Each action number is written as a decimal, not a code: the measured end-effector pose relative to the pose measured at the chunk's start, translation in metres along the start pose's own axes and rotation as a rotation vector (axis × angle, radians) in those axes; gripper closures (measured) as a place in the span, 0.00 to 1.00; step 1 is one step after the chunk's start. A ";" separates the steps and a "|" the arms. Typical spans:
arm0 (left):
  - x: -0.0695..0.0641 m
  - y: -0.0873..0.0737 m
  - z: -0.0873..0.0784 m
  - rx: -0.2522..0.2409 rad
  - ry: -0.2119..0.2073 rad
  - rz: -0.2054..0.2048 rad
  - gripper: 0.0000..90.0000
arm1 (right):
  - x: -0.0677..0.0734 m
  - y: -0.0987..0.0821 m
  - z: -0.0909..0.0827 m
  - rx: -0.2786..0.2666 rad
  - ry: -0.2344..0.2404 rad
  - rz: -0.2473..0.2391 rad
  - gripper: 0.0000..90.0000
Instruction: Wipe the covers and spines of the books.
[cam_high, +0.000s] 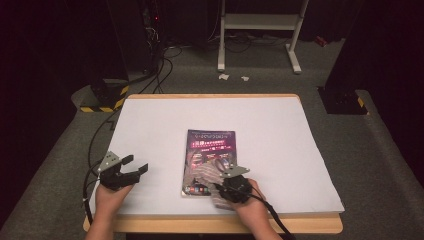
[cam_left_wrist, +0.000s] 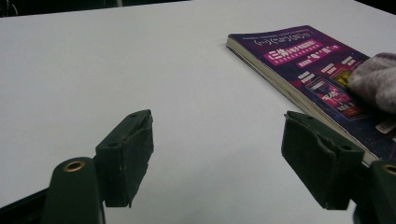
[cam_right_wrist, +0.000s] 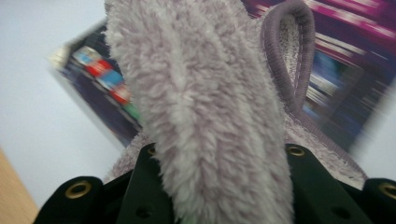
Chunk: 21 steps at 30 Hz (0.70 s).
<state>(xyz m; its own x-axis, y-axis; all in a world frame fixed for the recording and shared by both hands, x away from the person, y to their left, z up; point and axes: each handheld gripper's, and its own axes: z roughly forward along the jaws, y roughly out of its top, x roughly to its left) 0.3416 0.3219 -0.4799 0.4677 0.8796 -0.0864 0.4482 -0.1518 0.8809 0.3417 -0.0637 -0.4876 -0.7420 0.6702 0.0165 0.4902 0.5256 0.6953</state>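
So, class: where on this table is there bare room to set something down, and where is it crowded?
Bare white table lies beyond the book, right of it to the table's edge, and between the book and the open left gripper. It is crowded at the book's near end, where the right gripper holds a fluffy cloth on the cover.

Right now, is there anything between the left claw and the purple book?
Nothing visible. The left claw stands open over bare white table, with the book lying flat just beside its right jaw. The right claw holds a fluffy grey cloth on the book's cover.
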 end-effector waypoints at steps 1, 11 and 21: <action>0.000 0.000 0.000 -0.002 0.004 0.000 0.28 | 0.009 0.007 0.007 0.000 0.023 -0.026 0.76; 0.005 -0.002 -0.002 -0.005 0.015 -0.004 0.28 | 0.063 0.043 0.047 -0.004 0.136 -0.120 0.76; 0.002 -0.002 -0.002 0.002 0.016 0.001 0.28 | -0.003 0.002 0.002 -0.003 0.015 0.004 0.76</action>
<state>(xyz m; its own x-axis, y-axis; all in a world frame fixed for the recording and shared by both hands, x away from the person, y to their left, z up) 0.3401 0.3254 -0.4806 0.4563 0.8864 -0.0783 0.4493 -0.1535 0.8801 0.3457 -0.0631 -0.4875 -0.7468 0.6644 0.0302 0.4918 0.5211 0.6976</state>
